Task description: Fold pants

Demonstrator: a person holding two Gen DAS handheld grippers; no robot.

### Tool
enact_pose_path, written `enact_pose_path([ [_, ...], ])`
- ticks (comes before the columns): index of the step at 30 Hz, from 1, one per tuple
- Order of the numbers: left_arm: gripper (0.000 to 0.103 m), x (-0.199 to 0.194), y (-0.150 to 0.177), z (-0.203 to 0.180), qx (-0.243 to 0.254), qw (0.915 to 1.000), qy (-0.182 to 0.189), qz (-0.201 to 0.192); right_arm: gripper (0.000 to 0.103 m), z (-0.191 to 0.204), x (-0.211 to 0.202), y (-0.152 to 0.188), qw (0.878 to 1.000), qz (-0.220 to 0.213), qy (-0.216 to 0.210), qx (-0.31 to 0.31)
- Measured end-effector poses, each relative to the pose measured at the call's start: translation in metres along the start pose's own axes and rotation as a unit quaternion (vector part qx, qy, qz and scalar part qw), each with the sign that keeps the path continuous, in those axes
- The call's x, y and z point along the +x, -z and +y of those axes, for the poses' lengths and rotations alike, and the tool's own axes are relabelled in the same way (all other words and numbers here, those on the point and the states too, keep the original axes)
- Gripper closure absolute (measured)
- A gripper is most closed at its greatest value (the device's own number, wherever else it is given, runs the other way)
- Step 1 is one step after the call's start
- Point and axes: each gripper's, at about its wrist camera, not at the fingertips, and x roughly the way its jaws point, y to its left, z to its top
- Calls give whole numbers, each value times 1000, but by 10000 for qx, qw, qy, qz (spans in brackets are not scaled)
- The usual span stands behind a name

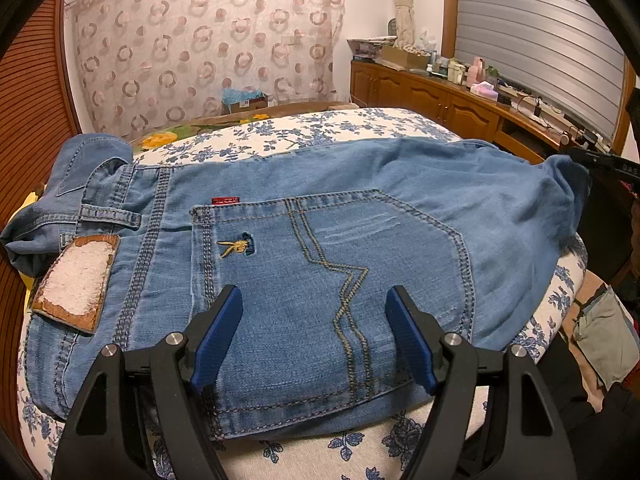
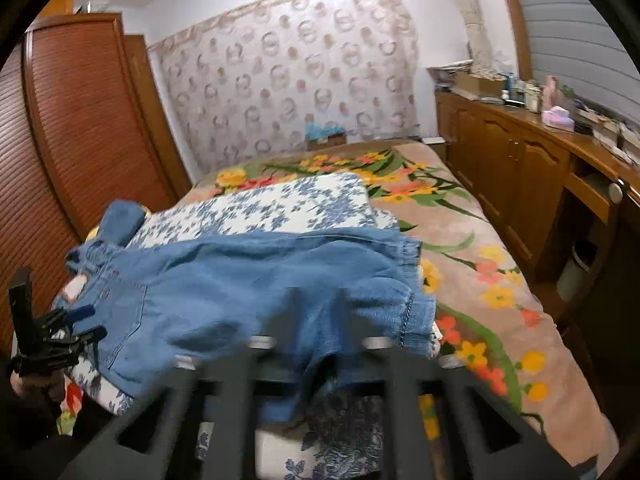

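Warm indoor light, one view sharp and one smeared.

From my left wrist the picture is crisp: stitching on the pants (image 1: 320, 248) reads clearly, lit evenly with only soft shadow under my jaws. From my right wrist everything is motion-blurred, worst on my own near jaws, which smear into dark streaks. Both fisheye views bend the far wall and go black at the corners.

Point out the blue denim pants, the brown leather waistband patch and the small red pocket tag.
Blue denim pants (image 1: 360, 240), left wrist view, back pocket.
Brown leather waistband patch (image 1: 76, 280), left wrist view, worn centre.
Small red pocket tag (image 1: 225, 200), left wrist view, middle.
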Motion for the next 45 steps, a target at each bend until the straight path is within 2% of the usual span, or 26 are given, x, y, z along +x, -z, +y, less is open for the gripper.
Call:
enact_pose_path([
  [4, 27, 0, -1, 0, 18, 10000, 13, 2, 103, 9, 10, 4, 9991, 202, 172, -338],
  [12, 27, -1, 0, -2, 31, 10000, 19, -8, 103, -15, 13, -5, 9988, 251, 414, -81],
  [14, 27, -1, 0, -3, 32, 10000, 20, -9, 97, -29, 19, -2, 9976, 407, 553, 27],
  [16, 27, -1, 0, -3, 37, 10000, 23, -9, 76, -43, 22, 6, 9967, 457, 611, 265],
  [17, 27, 0, -1, -2, 45, 10000, 23, -8, 72, -49, 23, 11, 9965, 512, 530, 400],
  [21, 27, 1, -2, -3, 90, 10000, 9, 20, 70, -54, 28, 28, 9954, 633, 326, 638],
  [25, 27, 2, -2, -4, 105, 9999, -3, 46, 70, -50, 31, 27, 9961, 651, 16, 587],
  [29, 27, 4, -2, -4, 121, 9999, -23, 53, 70, -54, 44, 20, 9955, 846, 94, 424],
  [30, 27, 4, -3, -4, 120, 9999, -21, 50, 71, -54, 48, 19, 9952, 899, 130, 375],
  [31, 27, 4, -2, -4, 120, 9999, -17, 49, 85, -54, 50, 17, 9951, 931, 120, 326],
  [34, 27, 4, -2, -4, 121, 9999, -21, 47, 103, -47, 48, 13, 9958, 905, 144, 75],
  [37, 27, 4, -3, -4, 123, 9999, -20, 42, 103, -38, 35, 13, 9973, 669, 261, -167],
  [41, 27, 4, -2, -5, 117, 9999, -19, 29, 103, -31, 12, 5, 9991, 280, 209, -234],
  [45, 27, 4, -2, -5, 95, 10000, -8, 1, 103, -28, 5, -4, 9991, 202, 147, -344],
])
